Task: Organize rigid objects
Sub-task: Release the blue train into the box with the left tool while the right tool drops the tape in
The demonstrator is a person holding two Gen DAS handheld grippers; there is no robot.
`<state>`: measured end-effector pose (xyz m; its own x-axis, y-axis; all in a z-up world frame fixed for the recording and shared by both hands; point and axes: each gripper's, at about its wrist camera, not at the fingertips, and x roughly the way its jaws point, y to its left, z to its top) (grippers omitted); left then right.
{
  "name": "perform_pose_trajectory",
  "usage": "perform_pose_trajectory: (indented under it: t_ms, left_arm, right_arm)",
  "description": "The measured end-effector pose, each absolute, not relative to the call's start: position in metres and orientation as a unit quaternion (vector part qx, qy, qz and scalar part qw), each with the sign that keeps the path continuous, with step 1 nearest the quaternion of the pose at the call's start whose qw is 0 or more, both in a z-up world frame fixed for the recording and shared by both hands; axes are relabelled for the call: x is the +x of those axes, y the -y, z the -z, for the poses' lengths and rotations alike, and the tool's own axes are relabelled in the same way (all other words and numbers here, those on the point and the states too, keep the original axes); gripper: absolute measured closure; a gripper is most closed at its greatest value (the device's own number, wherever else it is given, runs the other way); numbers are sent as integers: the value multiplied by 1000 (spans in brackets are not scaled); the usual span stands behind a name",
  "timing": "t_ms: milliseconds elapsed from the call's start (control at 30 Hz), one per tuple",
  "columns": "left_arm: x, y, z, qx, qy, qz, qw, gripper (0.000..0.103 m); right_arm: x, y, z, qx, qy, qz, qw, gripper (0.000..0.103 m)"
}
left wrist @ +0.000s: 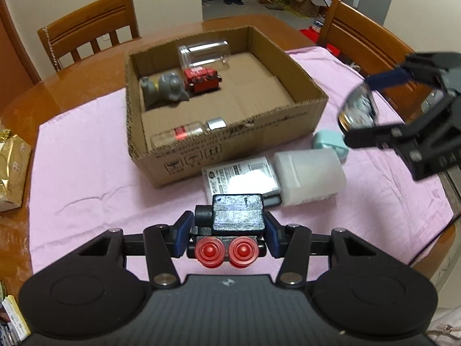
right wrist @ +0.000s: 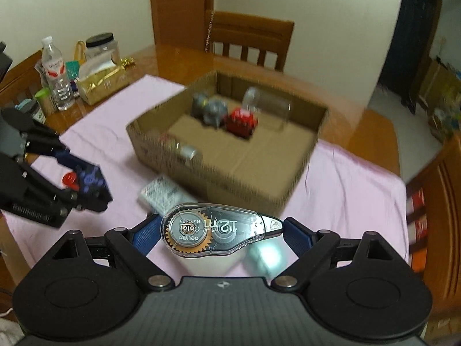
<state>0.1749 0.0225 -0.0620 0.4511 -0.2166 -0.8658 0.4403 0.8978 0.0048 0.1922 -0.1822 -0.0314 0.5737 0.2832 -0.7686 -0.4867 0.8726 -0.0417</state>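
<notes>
My left gripper point(left wrist: 227, 232) is shut on a black toy train with red buffers point(left wrist: 237, 216), held above the pink cloth in front of the cardboard box point(left wrist: 305, 114). My right gripper point(right wrist: 220, 235) is shut on a clear correction tape dispenser point(right wrist: 219, 232); it also shows in the left wrist view point(left wrist: 358, 111), right of the box. In the box lie a clear jar point(left wrist: 203, 54), a red toy train point(left wrist: 203, 79), a grey figurine point(left wrist: 167, 89) and a small glass bottle point(left wrist: 184, 134).
On the pink cloth point(left wrist: 86, 173) in front of the box lie a flat printed case point(left wrist: 242, 174), a white plastic container point(left wrist: 311, 173) and a mint-green object point(left wrist: 330, 142). Wooden chairs point(left wrist: 89, 28) stand around the table. A gold bag point(right wrist: 100, 80), a water bottle point(right wrist: 56, 75) and jars sit at the left.
</notes>
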Motion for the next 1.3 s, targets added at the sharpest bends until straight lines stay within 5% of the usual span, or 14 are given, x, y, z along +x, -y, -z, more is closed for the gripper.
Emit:
perform_pose_trajectory:
  t_ms: [733, 833, 1300]
  left_arm:
    - [253, -9, 29, 84, -453, 115, 880, 53]
    - [265, 0, 32, 86, -455, 116, 879, 53]
    - [318, 47, 42, 102, -450, 150, 874, 53]
  right_arm:
    - [308, 176, 70, -145, -406, -253, 866, 10]
    - [311, 179, 71, -130, -405, -259, 867, 0]
    - [279, 218, 39, -81, -394, -211, 891, 0]
